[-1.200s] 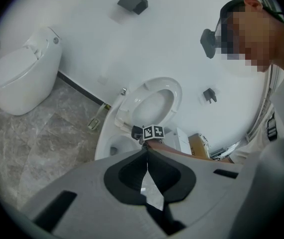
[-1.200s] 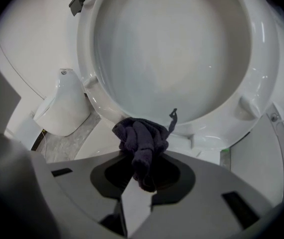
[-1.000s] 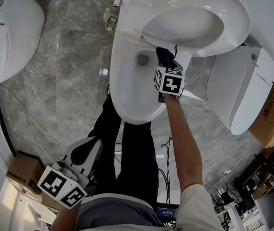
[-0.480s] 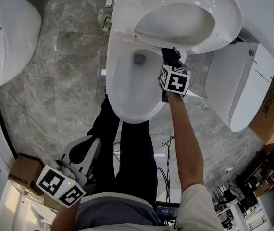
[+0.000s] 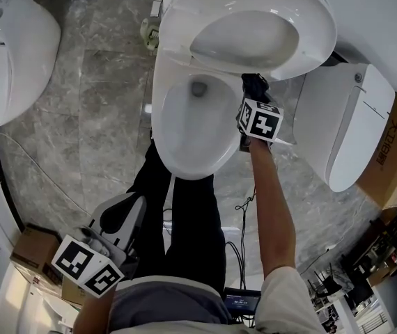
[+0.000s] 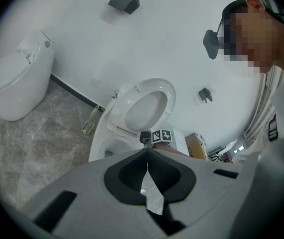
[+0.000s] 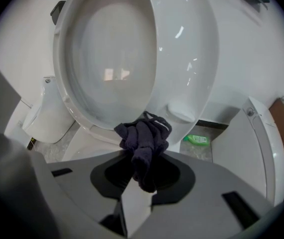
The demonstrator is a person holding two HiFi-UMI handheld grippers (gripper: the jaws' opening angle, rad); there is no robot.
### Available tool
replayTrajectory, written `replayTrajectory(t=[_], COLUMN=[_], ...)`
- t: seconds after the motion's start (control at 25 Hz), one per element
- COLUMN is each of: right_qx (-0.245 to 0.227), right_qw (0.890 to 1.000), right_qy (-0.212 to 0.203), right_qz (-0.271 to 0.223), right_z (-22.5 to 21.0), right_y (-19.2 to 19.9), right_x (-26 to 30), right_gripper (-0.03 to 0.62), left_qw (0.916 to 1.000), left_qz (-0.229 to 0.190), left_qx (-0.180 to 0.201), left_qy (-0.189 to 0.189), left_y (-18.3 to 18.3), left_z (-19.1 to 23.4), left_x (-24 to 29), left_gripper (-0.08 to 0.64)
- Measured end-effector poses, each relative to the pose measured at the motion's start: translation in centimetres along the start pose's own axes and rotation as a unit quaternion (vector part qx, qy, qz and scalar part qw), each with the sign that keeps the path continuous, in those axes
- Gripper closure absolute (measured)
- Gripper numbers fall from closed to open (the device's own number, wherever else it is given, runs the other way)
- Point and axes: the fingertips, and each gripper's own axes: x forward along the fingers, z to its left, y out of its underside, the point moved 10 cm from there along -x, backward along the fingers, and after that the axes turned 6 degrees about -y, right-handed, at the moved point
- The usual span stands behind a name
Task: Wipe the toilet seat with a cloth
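Head view shows the toilet bowl (image 5: 184, 167) at centre, with its toilet seat (image 5: 184, 26) raised at the far side. The right gripper (image 5: 254, 92) clamps the dark cloth (image 7: 142, 133) at the seat's near right edge. Wiping seems under way, and the next move calls for pressing the cloth along the ring. The left gripper (image 6: 146, 151) idles near the person, jaws together and empty.
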Motion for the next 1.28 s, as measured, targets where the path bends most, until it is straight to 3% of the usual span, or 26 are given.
replayTrajectory(t=[0.6,1.28], right_qx=[0.009,-0.024], right_qw=[0.999,0.997], right_qy=[0.012,0.001], right_qz=[-0.029,-0.078], right_z=[-1.1,-0.1], right_y=[-2.6,-9.2], right_x=[-5.1,-12.2], right_gripper=[0.509,0.509], left_qw=[0.9993,0.9959], left_qz=[-0.02,-0.051], left_qx=[0.028,0.068], left_qy=[0.01,0.031], left_y=[-2.0,-4.9], left_z=[-2.1,-5.8], left_x=[-1.0,-2.8], left_gripper=[0.551,0.551])
